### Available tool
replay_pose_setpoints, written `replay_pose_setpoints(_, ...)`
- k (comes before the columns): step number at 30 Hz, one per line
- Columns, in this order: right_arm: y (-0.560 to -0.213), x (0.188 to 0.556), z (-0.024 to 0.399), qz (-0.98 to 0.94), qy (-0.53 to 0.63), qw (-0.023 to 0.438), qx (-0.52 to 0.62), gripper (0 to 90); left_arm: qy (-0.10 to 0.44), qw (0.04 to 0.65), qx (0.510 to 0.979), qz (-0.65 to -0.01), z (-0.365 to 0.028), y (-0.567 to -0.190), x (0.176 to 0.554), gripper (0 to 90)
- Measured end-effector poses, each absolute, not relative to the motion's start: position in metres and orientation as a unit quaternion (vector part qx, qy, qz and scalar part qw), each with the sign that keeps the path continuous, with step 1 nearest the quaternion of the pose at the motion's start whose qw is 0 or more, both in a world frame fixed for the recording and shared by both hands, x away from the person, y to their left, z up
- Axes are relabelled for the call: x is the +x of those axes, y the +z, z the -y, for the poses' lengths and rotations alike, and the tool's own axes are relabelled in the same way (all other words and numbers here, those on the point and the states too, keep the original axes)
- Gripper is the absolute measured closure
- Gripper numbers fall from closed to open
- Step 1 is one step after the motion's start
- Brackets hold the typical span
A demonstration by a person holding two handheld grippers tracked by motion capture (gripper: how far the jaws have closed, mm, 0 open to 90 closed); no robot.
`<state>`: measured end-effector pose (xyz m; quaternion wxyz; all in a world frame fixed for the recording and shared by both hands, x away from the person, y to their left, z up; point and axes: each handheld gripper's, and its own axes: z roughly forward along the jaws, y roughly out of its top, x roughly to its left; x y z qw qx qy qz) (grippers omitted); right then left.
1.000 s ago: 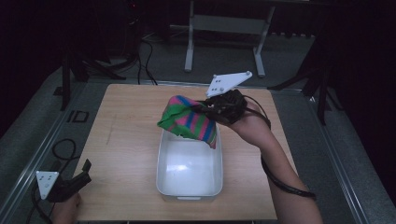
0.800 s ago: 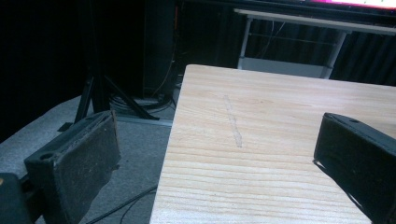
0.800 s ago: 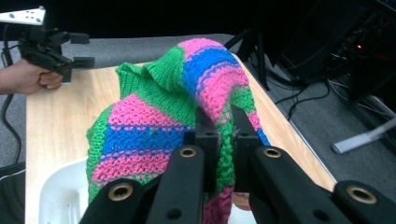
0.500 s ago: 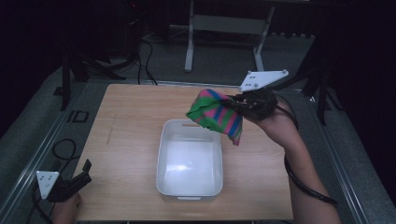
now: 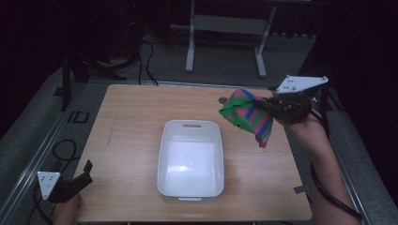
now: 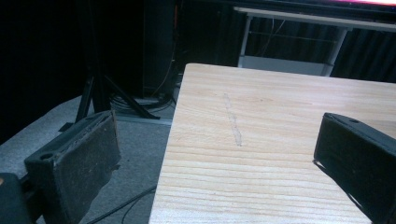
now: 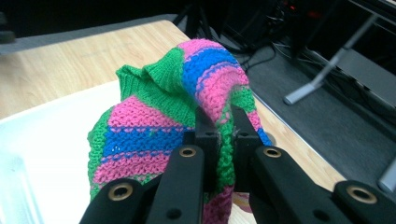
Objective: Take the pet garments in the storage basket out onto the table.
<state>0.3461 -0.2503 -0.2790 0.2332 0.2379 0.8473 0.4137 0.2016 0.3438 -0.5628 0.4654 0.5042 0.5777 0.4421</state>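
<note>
- Dark room all around, and I'm working over the wooden table [image 5: 136,140], where the white bin [image 5: 191,187] is sitting in the middle, looking bare inside.
- I'm holding the knitted cloth [image 5: 248,117] aloft in the right gripper [image 5: 272,107], off to the right of the bin and above the table's right part; the jaws are clenched tight on a fold of it.
- Biggest worry: most of the cloth is dangling loose, so a quick swing could be dragging the hanging end across the bin's rim or tugging the fold out.
- I'm resting the left gripper [image 5: 87,169] near the table's front left corner, jaws standing wide apart with nothing between them.
- Right gripper view is giving me the pinch itself on the cloth [image 7: 187,121]; the high view is giving me only its place beside the bin.
</note>
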Motion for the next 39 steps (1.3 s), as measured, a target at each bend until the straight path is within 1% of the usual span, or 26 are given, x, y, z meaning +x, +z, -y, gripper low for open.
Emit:
replay_pose_setpoints(7,-0.292,0.348,0.273,-0.841,0.411,0.231,0.265,85.5,0.442,0.465,0.505,-0.577,-0.344,-0.563,0.202,0.9)
replay_pose_setpoints(9,-0.299,0.349,0.276,-0.840,0.407,0.234,0.271,85.5,0.442,0.465,0.505,-0.578,-0.344,-0.563,0.202,0.9)
replay_pose_setpoints(14,-0.324,0.357,0.283,-0.837,0.405,0.225,0.292,85.6,0.442,0.465,0.505,-0.577,-0.344,-0.563,0.202,0.9)
replay_pose_setpoints(15,-0.330,0.359,0.284,-0.835,0.410,0.217,0.297,85.5,0.441,0.465,0.505,-0.577,-0.344,-0.563,0.202,0.9)
replay_pose_setpoints(16,-0.330,0.359,0.284,-0.835,0.410,0.217,0.297,85.5,0.441,0.465,0.505,-0.577,-0.344,-0.563,0.202,0.9)
replay_pose_setpoints(26,-0.414,0.372,0.289,-0.838,0.392,0.168,0.340,85.5,0.442,0.465,0.507,-0.576,-0.343,-0.563,0.201,0.9)
replay_pose_setpoints(28,-0.431,0.373,0.292,-0.835,0.396,0.150,0.353,85.4,0.442,0.464,0.508,-0.576,-0.343,-0.563,0.201,0.9)
replay_pose_setpoints(31,-0.454,0.374,0.296,-0.833,0.388,0.139,0.369,85.4,0.442,0.464,0.509,-0.575,-0.343,-0.563,0.201,0.9)
replay_pose_setpoints(34,-0.479,0.375,0.298,-0.831,0.386,0.115,0.384,85.4,0.442,0.464,0.509,-0.575,-0.343,-0.563,0.202,0.9)
replay_pose_setpoints(35,-0.479,0.375,0.298,-0.831,0.386,0.115,0.384,85.4,0.442,0.464,0.509,-0.575,-0.343,-0.563,0.202,0.9)
replay_pose_setpoints(36,-0.488,0.375,0.298,-0.832,0.382,0.108,0.388,85.3,0.443,0.463,0.509,-0.575,-0.343,-0.563,0.201,0.9)
replay_pose_setpoints(37,-0.507,0.376,0.295,-0.836,0.370,0.100,0.394,85.3,0.442,0.463,0.509,-0.575,-0.343,-0.563,0.201,0.9)
replay_pose_setpoints(39,-0.519,0.376,0.293,-0.837,0.362,0.094,0.399,85.3,0.443,0.463,0.509,-0.575,-0.343,-0.563,0.201,0.9)
